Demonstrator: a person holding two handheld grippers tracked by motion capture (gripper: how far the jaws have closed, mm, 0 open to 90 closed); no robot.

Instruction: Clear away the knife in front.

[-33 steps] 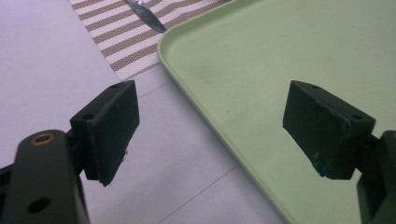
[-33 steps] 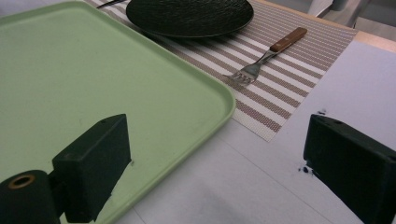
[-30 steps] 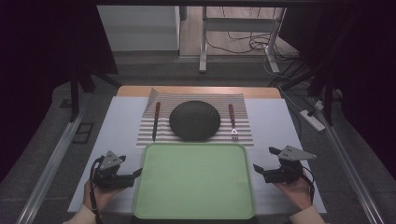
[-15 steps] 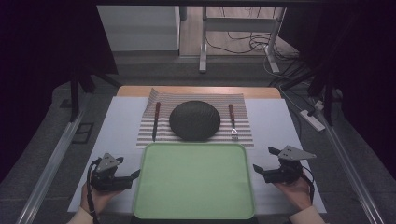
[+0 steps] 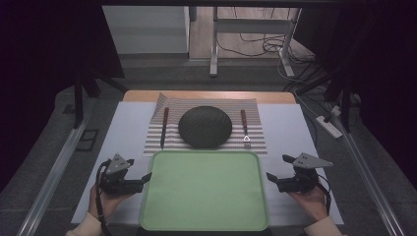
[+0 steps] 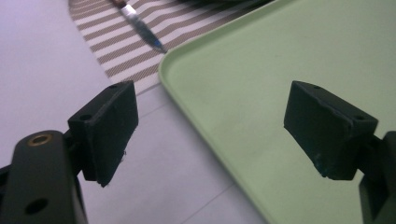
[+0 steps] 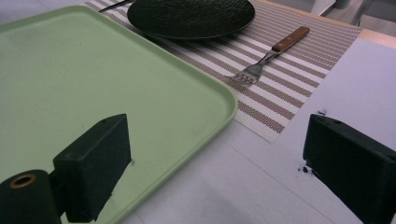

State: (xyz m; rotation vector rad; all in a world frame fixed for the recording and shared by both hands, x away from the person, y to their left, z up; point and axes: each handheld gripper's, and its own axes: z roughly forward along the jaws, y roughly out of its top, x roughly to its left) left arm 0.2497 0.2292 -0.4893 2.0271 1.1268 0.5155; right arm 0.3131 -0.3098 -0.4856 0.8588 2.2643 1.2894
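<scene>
Flanking the green tray at lower centre of the high view, left gripper and right gripper gaping wide at opposite rims, apparently readying to clamp and lift it together.

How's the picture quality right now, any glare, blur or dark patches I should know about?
High view: dim, room edges nearly black, but the green tray and dark plate read clearly, without glare. Left gripper view: jaws slightly soft, the knife blurred at the top. Right gripper view: evenly lit, the fork fairly sharp, near jaws soft.
</scene>
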